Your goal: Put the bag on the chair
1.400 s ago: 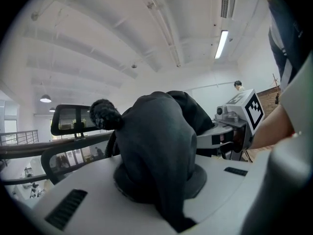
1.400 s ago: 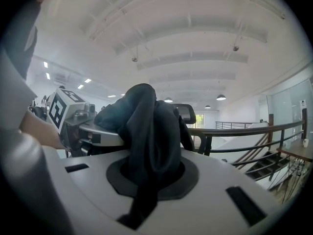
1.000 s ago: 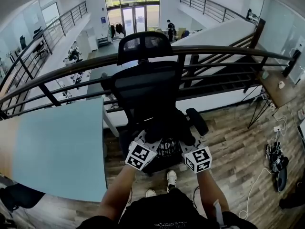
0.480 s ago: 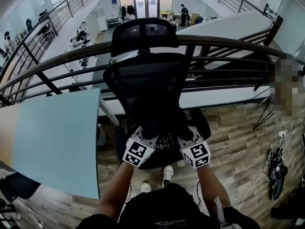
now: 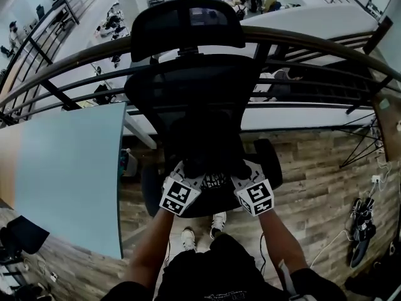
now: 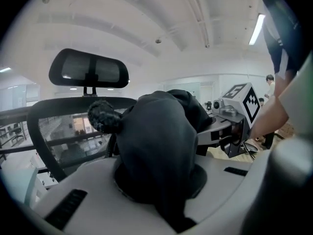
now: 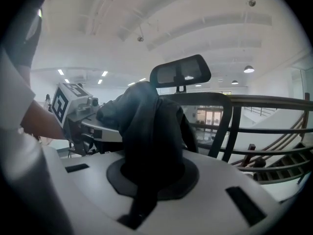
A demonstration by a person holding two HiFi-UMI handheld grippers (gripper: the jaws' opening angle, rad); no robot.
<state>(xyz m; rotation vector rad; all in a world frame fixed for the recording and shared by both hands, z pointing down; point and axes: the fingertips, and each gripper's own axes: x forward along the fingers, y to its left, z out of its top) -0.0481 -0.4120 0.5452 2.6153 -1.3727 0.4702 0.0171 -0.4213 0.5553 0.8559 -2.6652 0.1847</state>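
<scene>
A black office chair (image 5: pixel 188 93) with a headrest (image 5: pixel 187 24) faces me in front of the railing. Both grippers hold a black bag (image 5: pixel 208 148) over the front of the chair seat (image 5: pixel 149 193). In the head view my left gripper (image 5: pixel 184 179) is shut on the bag's left side and my right gripper (image 5: pixel 245 178) on its right side. In the left gripper view the bag's dark fabric (image 6: pixel 156 151) is pinched in the jaws, and the right gripper (image 6: pixel 234 116) shows beyond it. The right gripper view shows the same fabric (image 7: pixel 146 131) clamped, with the left gripper (image 7: pixel 73 109) behind. I cannot tell whether the bag's bottom touches the seat.
A light blue table (image 5: pixel 69 174) stands close on the left of the chair. A dark curved railing (image 5: pixel 313 42) runs behind the chair, with a drop to a lower floor beyond. Cables and dark things (image 5: pixel 362 227) lie on the wood floor at the right. My feet (image 5: pixel 188 236) are below the seat.
The chair has come closer and fills more of the head view. Both grippers have stayed shut on the bag over the seat front, nearer the chair back.
</scene>
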